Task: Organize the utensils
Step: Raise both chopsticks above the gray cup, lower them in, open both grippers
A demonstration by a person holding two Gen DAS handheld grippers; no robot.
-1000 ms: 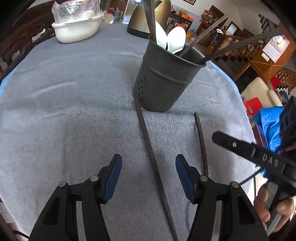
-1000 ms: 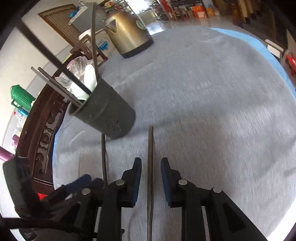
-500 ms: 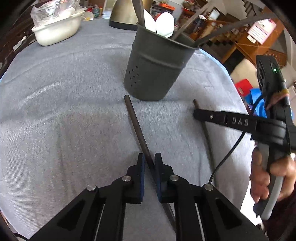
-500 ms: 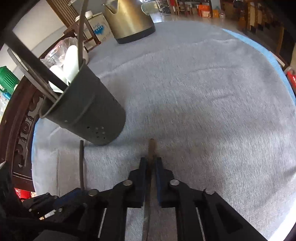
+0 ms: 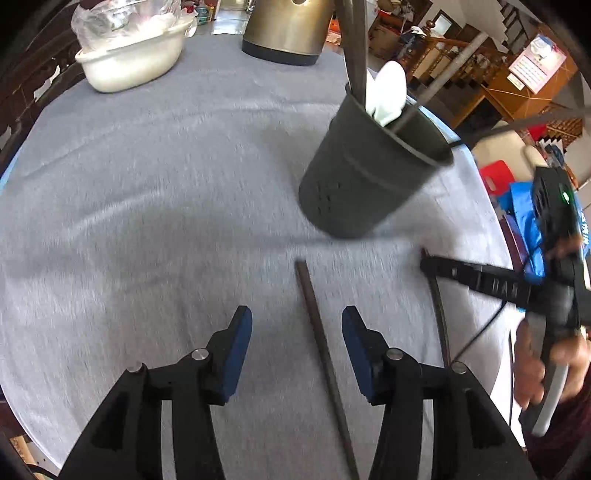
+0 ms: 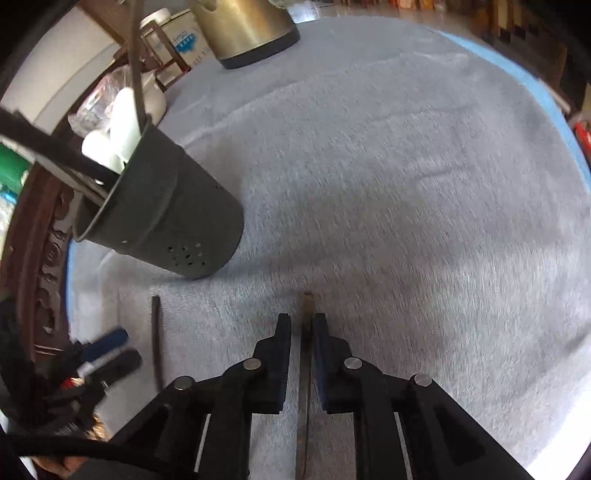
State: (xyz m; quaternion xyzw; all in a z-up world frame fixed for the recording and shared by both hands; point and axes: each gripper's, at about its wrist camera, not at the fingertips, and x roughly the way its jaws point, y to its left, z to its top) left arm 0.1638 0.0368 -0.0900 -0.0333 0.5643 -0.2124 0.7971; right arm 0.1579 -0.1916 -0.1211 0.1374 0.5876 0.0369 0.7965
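A dark utensil holder (image 5: pixel 369 173) stands on the grey cloth with white spoons (image 5: pixel 388 92) and dark chopsticks in it; it also shows in the right wrist view (image 6: pixel 162 218). My left gripper (image 5: pixel 295 332) is open, its blue pads either side of a dark chopstick (image 5: pixel 321 354) lying on the cloth. My right gripper (image 6: pixel 302 332) is shut on a second chopstick (image 6: pixel 306 306), whose tip sticks out past the pads. The left gripper's chopstick (image 6: pixel 157 339) lies to the left in the right wrist view.
A brass kettle (image 5: pixel 288 29) and a white tub with a plastic bag (image 5: pixel 129 55) stand at the far side of the round table. The table's edge (image 5: pixel 491 206) runs close on the right, with chairs and clutter beyond it.
My left gripper was shut on its chopstick half a second ago and has opened; the chopstick lies between the pads. My right gripper closed on its chopstick and stays shut.
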